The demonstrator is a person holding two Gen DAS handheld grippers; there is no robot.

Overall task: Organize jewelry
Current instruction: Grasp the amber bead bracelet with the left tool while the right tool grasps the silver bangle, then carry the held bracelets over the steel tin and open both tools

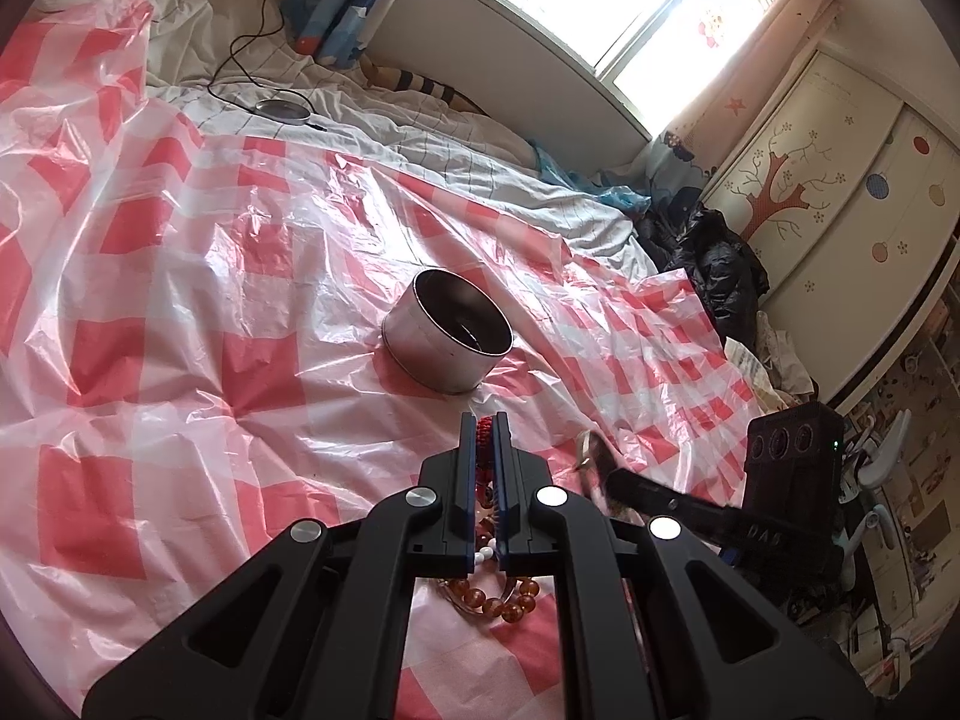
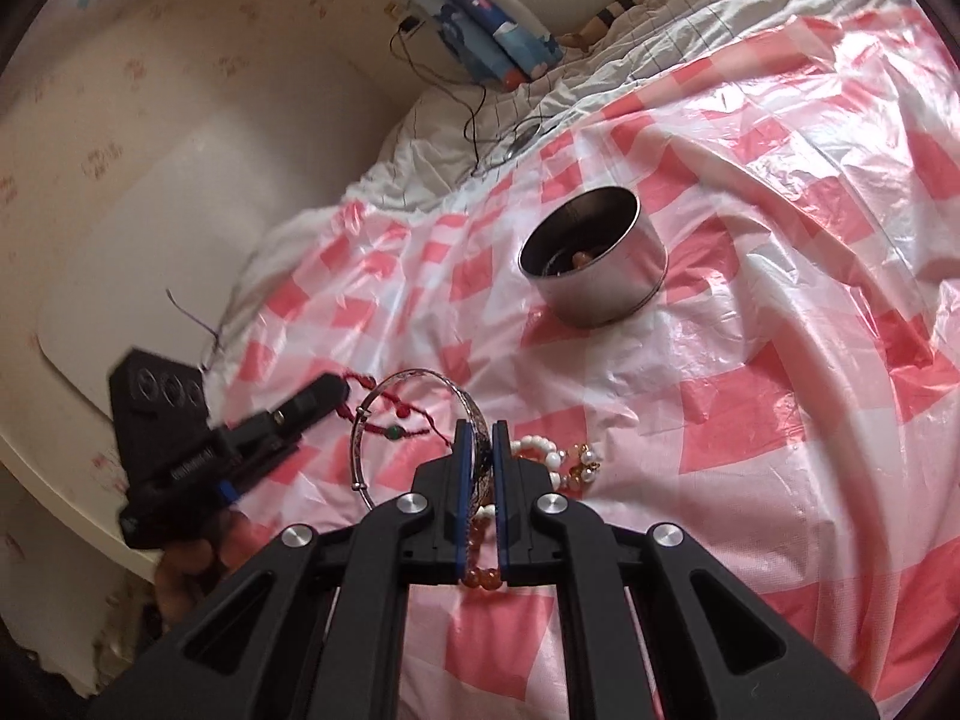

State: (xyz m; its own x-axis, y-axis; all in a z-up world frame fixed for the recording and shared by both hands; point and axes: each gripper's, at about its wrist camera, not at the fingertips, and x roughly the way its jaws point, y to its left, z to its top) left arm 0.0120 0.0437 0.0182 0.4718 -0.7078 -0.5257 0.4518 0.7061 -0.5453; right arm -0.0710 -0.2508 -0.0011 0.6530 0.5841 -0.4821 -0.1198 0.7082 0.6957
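We see a glossy, crinkled plastic sheet [image 1: 180, 300] over matt cloth bedding [image 1: 450, 144], a smooth metal tin [image 2: 600, 276], a polished metal bangle [image 2: 384, 414], and glossy beads [image 1: 498, 600].

The left tongs [image 1: 485, 429] are closed on a red cord bracelet [image 1: 483, 427], which shows in the narrow gap between the blue-edged fingers [image 1: 467, 462]. Below the tongs, an amber bead bracelet [image 1: 498, 600] and a few white beads [image 1: 485, 555] lie on the red-and-white checked plastic sheet [image 1: 180, 312] that covers the bed. An open round metal tin [image 1: 447, 330] stands on the sheet ahead of the tongs, apart from them. The right tongs [image 1: 591, 450] enter from the right, gripping a blurred metallic bangle [image 1: 585, 450]. A window [image 1: 606, 0] admits bright light at the upper right.
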